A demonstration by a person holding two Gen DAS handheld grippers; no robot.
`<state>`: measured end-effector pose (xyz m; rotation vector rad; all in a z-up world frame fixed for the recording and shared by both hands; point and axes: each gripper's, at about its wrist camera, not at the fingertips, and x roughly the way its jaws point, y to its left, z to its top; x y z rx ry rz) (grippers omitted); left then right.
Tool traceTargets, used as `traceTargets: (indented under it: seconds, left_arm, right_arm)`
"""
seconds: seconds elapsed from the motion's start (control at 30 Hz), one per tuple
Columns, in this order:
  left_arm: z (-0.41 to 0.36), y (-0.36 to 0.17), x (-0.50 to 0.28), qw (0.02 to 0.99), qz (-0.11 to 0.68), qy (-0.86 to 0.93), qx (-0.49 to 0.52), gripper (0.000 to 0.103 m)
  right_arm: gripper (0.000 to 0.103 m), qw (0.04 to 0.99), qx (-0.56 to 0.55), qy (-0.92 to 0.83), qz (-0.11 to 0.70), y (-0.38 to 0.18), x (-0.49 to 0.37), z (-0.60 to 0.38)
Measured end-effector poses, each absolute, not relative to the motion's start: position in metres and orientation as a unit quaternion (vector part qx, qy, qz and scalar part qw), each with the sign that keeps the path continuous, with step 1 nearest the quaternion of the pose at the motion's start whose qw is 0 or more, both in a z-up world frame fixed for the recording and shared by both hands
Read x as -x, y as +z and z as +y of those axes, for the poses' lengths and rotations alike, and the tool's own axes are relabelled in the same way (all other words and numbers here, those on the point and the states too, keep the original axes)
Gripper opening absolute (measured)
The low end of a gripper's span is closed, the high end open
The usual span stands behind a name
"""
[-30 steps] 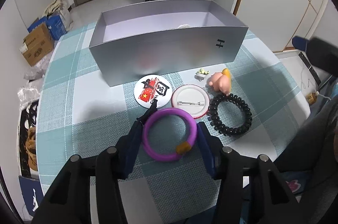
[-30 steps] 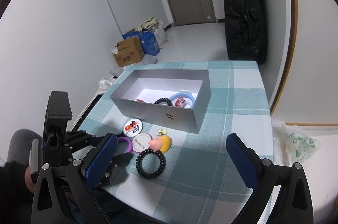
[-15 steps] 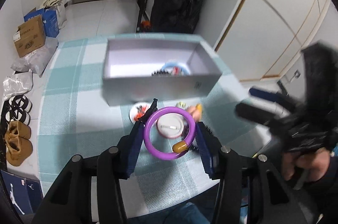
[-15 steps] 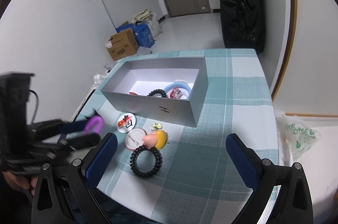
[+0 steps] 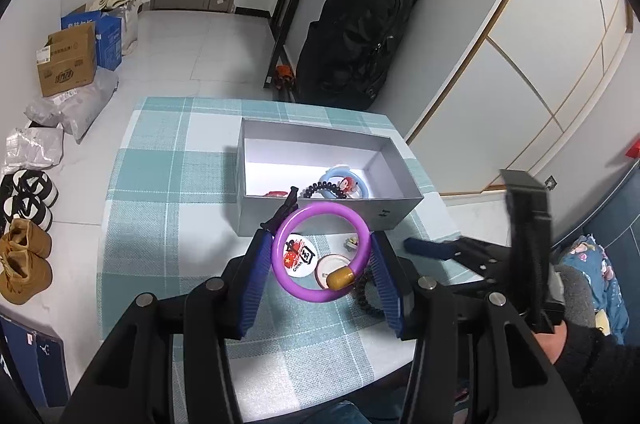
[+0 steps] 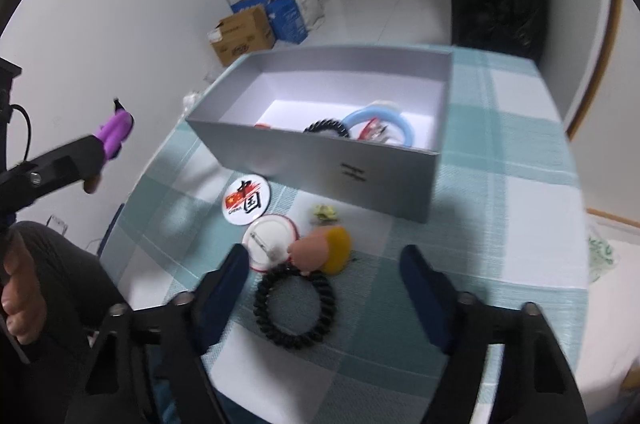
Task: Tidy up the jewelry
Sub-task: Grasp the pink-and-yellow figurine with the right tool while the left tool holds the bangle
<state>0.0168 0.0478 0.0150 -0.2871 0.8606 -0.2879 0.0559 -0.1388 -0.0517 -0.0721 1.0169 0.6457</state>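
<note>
The left gripper [image 5: 320, 254] clenches a purple bangle [image 5: 321, 253] with an amber bead between its blue pads [image 5: 256, 276], holding it in the air above the near part of a table covered in a teal and white checked cloth [image 5: 160, 152]. Seen from the right wrist camera, the same bangle [image 6: 116, 130] shows edge-on at the far left, raised well clear of the tabletop. The right gripper [image 6: 324, 288] hangs released, its two blue fingers [image 6: 224, 288] spread wide and grasping nothing, just above a black beaded bracelet [image 6: 294, 308] that lies flat on the cloth. Touching the bracelet's far edge is a peach and yellow figurine [image 6: 322, 250]; just left of it lies a white pin badge turned face down [image 6: 272, 240], and beyond that a round badge printed with a red flag and Chinese characters [image 6: 247, 202]. A small pale green trinket [image 6: 324, 212] sits between the figurine and the near wall of an open grey box [image 6: 320, 160]. Inside the box, toward its right end, rest a light blue bangle [image 6: 380, 120], a black coiled band [image 6: 326, 126] and a small red piece [image 5: 276, 193]. On the floor to the far left stand cardboard boxes [image 5: 66, 64] and shoes [image 5: 26, 260]; a black bag [image 5: 356, 36] leans by the wall behind the table.
</note>
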Motion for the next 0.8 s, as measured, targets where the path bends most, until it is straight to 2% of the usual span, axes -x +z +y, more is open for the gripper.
traceTargets:
  seconds: [0.23,0.37,0.8]
  left_arm:
    - [0.054,0.022,-0.012,0.895,0.400,-0.143,0.132,0.044]
    - [0.056,0.022,-0.013,0.895,0.399,-0.144,0.138,0.044]
    - [0.060,0.024,-0.017,0.893,0.397,-0.142,0.157,0.044]
  right_arm:
    - [0.053,0.820,0.047,0.304,0.483,-0.060,-0.061,-0.128]
    - [0.033,0.825,0.045,0.295,0.480,-0.061,-0.066,-0.130]
    - [0.033,0.839,0.024,0.293,0.458,-0.045,-0.064,-0.141]
